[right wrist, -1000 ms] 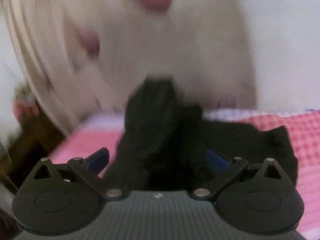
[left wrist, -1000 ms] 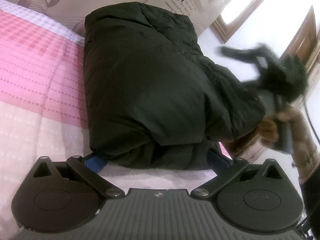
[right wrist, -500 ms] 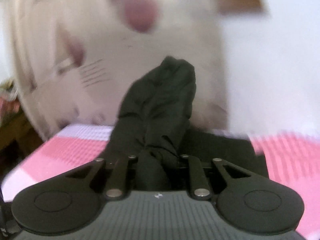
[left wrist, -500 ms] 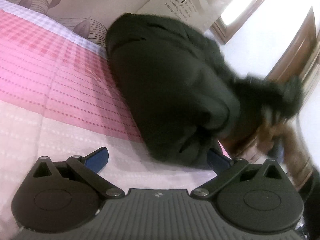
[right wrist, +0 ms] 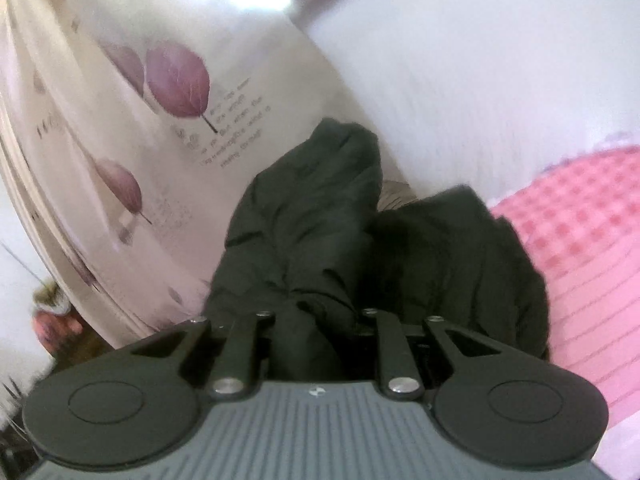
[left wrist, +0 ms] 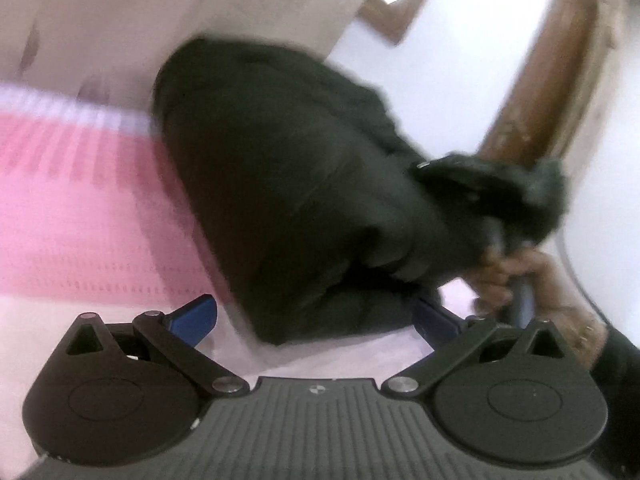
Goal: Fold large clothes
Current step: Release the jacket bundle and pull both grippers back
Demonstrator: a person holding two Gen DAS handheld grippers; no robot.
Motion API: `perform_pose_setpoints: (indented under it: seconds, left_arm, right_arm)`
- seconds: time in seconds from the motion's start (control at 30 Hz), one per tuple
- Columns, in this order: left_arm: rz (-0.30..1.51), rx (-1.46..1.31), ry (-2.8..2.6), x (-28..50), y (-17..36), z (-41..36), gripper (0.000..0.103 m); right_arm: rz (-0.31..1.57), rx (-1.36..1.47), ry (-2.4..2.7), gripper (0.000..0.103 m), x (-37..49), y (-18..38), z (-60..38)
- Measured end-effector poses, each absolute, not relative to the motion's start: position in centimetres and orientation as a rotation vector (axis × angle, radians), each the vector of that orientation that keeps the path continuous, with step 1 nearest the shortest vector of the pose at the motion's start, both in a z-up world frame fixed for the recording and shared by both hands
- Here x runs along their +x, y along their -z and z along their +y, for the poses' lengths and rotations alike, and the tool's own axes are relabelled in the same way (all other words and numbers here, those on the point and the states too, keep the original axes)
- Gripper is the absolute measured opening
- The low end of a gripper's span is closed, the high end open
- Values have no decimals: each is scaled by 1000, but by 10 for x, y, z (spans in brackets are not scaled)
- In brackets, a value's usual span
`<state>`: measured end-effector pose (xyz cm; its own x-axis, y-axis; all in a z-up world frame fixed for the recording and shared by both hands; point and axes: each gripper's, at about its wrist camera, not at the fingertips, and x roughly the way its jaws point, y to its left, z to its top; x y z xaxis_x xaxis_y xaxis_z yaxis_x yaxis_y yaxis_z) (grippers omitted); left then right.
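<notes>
Two grippers work a dark folded jacket [left wrist: 288, 184] on the pink bedspread [left wrist: 80, 208]: the right gripper [right wrist: 316, 320] pinches a bunched fold, the left gripper [left wrist: 312, 316] stands open beside it. Slick fabric could slip free, undoing the fold.

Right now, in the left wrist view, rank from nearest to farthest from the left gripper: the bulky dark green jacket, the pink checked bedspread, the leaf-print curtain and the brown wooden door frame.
From the left gripper:
1. Dark green jacket, just ahead of the open fingers.
2. Pink checked bedspread, left, running back.
3 and 4. Leaf-print curtain, upper left, and brown wooden door frame, upper right: too close to call.
</notes>
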<state>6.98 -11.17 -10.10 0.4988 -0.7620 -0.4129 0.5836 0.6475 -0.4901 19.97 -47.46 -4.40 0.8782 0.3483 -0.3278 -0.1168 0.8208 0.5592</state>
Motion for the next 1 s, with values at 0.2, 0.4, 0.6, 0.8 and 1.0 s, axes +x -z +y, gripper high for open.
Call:
perform_pose_setpoints:
  seconds: [0.2,0.4,0.6,0.8,1.0]
  left_arm:
    - [594,-371,816,84,105,-123,103]
    - [578,-330,817,91,107,-145,103]
    - [669,-392,799,105,120,-146,103]
    - [684,-397,796,108,122,-145,103]
    - [690,-382,812,110,117,-151,103]
  right_arm:
    - [424,465,-229,21,197,39,-482]
    - [442,487,-177,40,195,57,-497]
    - [434,464,-96,57,174,67,-512]
    - [494,409,-53,68,172,66,-511]
    - [563,423,-4,88,170,82,-520]
